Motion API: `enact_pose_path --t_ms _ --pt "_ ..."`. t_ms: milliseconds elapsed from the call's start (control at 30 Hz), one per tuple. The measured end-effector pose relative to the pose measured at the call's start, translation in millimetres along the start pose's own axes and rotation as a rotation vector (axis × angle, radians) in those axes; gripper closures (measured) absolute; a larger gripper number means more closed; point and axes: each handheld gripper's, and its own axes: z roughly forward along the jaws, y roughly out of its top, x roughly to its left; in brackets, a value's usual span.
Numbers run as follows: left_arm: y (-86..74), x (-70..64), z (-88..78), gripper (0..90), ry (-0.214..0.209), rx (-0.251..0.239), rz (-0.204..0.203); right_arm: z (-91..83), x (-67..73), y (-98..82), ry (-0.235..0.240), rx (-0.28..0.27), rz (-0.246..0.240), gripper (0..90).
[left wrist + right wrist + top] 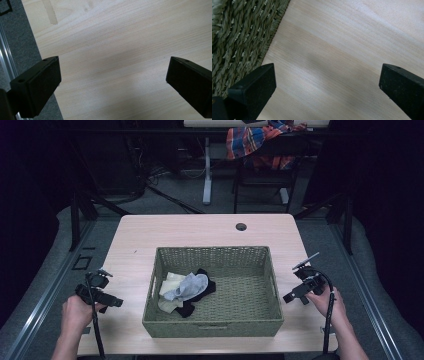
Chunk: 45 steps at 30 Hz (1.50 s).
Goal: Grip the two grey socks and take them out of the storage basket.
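Two grippers sit wide open over bare wood, one on each side of a basket (212,292). That basket is rectangular, woven from twisted olive-green fibre, with a flat plaited floor and low upright walls, and it stands in the middle of the table (200,232), a pale, fine-grained wooden top with a round hole near its far edge. Inside, bunched against the left wall, lies a small heap of socks (186,291): soft, crumpled cloth in cream, light grey and black, the grey one draped on top. The left gripper (100,287) hangs over the table's left edge, its blocky black jaws spread with nothing between them. The right gripper (302,287) hovers just beside the basket's right wall, its coarse weave close in the right gripper view, jaws equally apart and empty.
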Motion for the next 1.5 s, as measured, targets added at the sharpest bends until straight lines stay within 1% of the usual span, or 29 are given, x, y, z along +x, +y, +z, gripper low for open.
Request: enact_pose_path --t_ms 33,67,100,133,167,267,300,433,467,500,567,667,700,767,800,833,900,1133,1167,1200,1233,1267,1300,1333,1367,1400,1433,1467,1500 --pt "0.0 0.0 0.0 0.0 0.0 0.0 0.0 0.0 0.0 0.0 0.0 0.0 0.0 0.7" --pt "-0.2 -0.8 -0.1 0.0 0.004 -0.005 0.0 0.7 0.4 -0.8 0.003 -0.014 0.01 0.7" --pt "-0.5 -1.4 -0.5 0.0 0.004 -0.005 0.0 1.8 1.3 -2.0 0.021 -0.045 0.028 0.7" --pt "-0.8 -1.6 -1.0 0.0 0.006 -0.005 0.002 0.4 1.9 -1.5 -0.005 -0.027 0.017 0.7" --pt "-1.1 -1.6 -1.3 0.0 0.006 -0.006 0.002 -1.2 1.8 -0.8 -0.008 -0.012 0.0 0.7" --pt "-1.5 -1.2 -1.6 0.0 -0.002 0.003 -0.002 -1.8 1.9 -0.7 0.001 -0.007 -0.004 0.7" --pt "-1.2 -0.9 -1.1 0.0 -0.013 0.015 -0.001 -1.4 2.1 -0.8 0.002 -0.01 -0.001 0.7" --pt "-0.2 -2.4 0.2 0.0 -0.008 0.013 0.003 -1.1 2.0 -0.6 -0.005 -0.007 -0.002 0.7" --pt "0.0 -2.2 -0.4 0.0 -0.014 0.018 0.004 -0.8 1.9 -0.4 -0.005 -0.006 0.0 0.7" --pt "0.0 -2.5 -1.8 0.0 -0.015 0.019 0.002 0.8 3.2 -1.2 -0.003 -0.028 0.017 0.7" --pt "0.1 -2.7 -2.5 0.0 -0.014 0.022 0.002 1.0 3.9 -1.3 0.0 -0.031 0.019 0.7" --pt "1.0 -3.0 -4.7 0.0 -0.018 0.047 0.011 0.8 3.4 -1.4 0.0 -0.03 0.018 0.7" --pt "1.3 -2.9 -5.6 0.0 -0.021 0.047 0.01 -0.9 1.6 -0.5 -0.003 -0.002 -0.004 0.7" --pt "2.4 -2.8 -9.2 0.0 -0.019 0.041 0.006 -1.1 1.4 -0.4 -0.003 0.001 -0.006 0.7" --pt "3.0 -2.8 -11.3 0.0 -0.016 0.036 0.005 -0.7 1.5 -0.6 -0.001 -0.007 0.0 0.7" --pt "3.8 -2.3 -14.7 0.0 -0.017 0.029 0.004 0.9 2.5 -1.4 0.001 -0.029 0.017 0.7" --pt "4.7 -2.4 -19.8 0.0 -0.015 0.019 0.002 -0.3 1.4 -0.5 0.001 -0.006 -0.001 0.8" --pt "9.2 -7.1 -39.4 0.0 -0.023 -0.015 0.009 0.3 1.4 -0.6 -0.001 -0.008 0.002 0.8" --pt "11.2 -8.8 -45.3 0.0 -0.026 -0.025 0.013 0.1 1.5 -0.5 0.004 -0.004 0.0 0.8" --pt "11.2 -8.8 -45.3 0.0 -0.026 -0.025 0.013 0.1 1.5 -0.5 0.004 -0.004 0.0 0.8" --pt "12.2 -10.0 -48.3 0.0 -0.02 -0.037 0.011 2.2 2.6 -1.7 0.01 -0.035 0.023 0.8" --pt "13.3 -10.5 -51.7 0.0 -0.022 -0.039 0.015 -0.8 1.0 -0.2 -0.002 0.005 -0.008 0.8" --pt "14.5 -11.1 -54.7 0.0 -0.024 -0.044 0.021 -1.8 0.2 0.3 -0.005 0.02 -0.02 0.8" --pt "15.1 -12.5 -56.6 0.0 -0.019 -0.054 0.019 -0.5 0.8 -0.6 -0.001 0.002 -0.003 0.8" --pt "17.7 -15.4 -63.4 0.0 -0.028 -0.061 0.037 -0.1 1.0 -1.1 0.004 -0.008 0.005 0.8" --pt "17.7 -15.4 -63.4 0.0 -0.028 -0.061 0.037 -0.1 1.0 -1.1 0.004 -0.008 0.005 0.8" --pt "19.1 -18.0 -67.4 0.0 -0.03 -0.072 0.044 -0.5 0.9 -0.9 0.002 -0.004 0.002 0.8" --pt "20.5 -20.4 -70.6 0.0 -0.029 -0.077 0.053 1.1 2.3 -1.9 0.003 -0.029 0.022 0.8" --pt "21.8 -22.9 -73.8 0.0 -0.028 -0.088 0.057 0.2 1.5 -1.2 0.001 -0.013 0.008 0.8"
